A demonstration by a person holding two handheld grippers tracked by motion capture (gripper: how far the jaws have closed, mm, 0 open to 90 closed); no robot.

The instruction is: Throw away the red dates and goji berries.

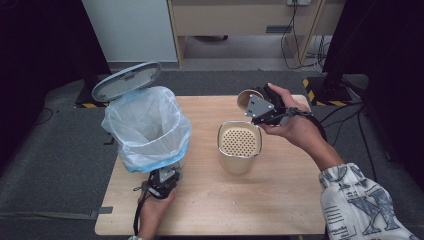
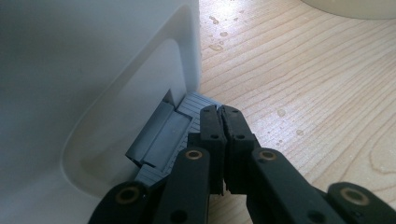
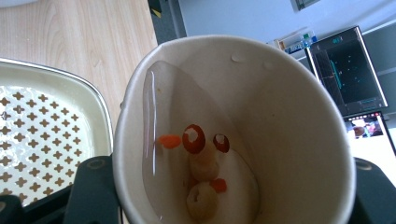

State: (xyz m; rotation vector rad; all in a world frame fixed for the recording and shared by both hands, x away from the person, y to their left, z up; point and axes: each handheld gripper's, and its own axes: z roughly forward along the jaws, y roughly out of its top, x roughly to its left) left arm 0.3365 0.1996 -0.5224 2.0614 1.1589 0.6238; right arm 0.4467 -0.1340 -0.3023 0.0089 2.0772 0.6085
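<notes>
The paper cup (image 3: 233,130), pinched in the right gripper's (image 1: 264,108) jaws, tilts above the table (image 1: 280,200) just behind the perforated-top container (image 1: 239,145), holding liquid and food scraps (image 3: 201,163). The left gripper's (image 2: 222,116) jaws are pressed together on the pedal (image 2: 163,135) of the lined bin (image 1: 147,125), lid (image 1: 126,80) raised.

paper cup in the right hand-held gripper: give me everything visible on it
The paper cup is tan outside and white inside, with a rolled rim and what looks like coated paper. It is tilted, mouth toward the strainer-topped container, above the table's far side. Inside sit clear liquid and food scraps: pale chunks, red-skinned pieces, small orange bits. The right hand-held gripper is shut on it, a black jaw on either side of its wall.
</notes>
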